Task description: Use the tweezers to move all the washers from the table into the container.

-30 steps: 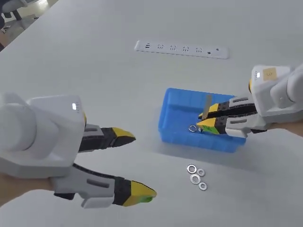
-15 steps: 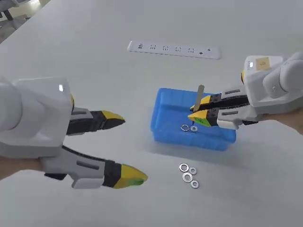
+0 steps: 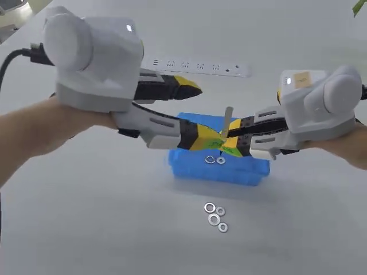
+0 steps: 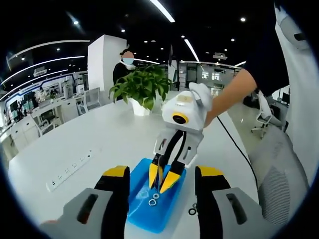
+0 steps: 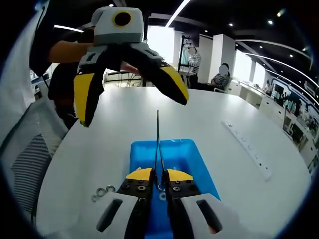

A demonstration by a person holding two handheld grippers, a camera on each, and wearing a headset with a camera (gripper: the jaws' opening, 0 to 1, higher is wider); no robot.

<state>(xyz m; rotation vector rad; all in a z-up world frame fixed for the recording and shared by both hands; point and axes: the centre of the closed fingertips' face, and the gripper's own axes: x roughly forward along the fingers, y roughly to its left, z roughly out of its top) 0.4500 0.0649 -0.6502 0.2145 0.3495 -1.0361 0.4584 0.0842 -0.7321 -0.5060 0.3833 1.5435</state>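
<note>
Silver washers (image 3: 214, 218), four in a cluster, lie on the white table (image 3: 103, 229) just in front of the blue container (image 3: 221, 173); two more rest inside it. Above the container the right gripper (image 3: 228, 144) is clamped on one pair of tweezers (image 3: 228, 117). The left gripper (image 3: 206, 114) faces it, jaws wide apart and empty. Bare tabletop lies all round, with one power strip (image 3: 195, 66) beyond.

Colour key, taken from the bright blue, unpatterned container (image 3: 252, 171). The table (image 3: 86, 229) under it was a plain pale grey. Two washers (image 3: 215, 160) inside it were silvery, as were the four loose washers (image 3: 214, 218) in front of it. The power strip (image 3: 198, 66) behind it was white. The left gripper (image 3: 206, 114) and right gripper (image 3: 228, 145) above it had white housings, black jaws and yellow tips, the right's touched with green. The tweezers (image 3: 228, 117) were dull grey metal.
</note>
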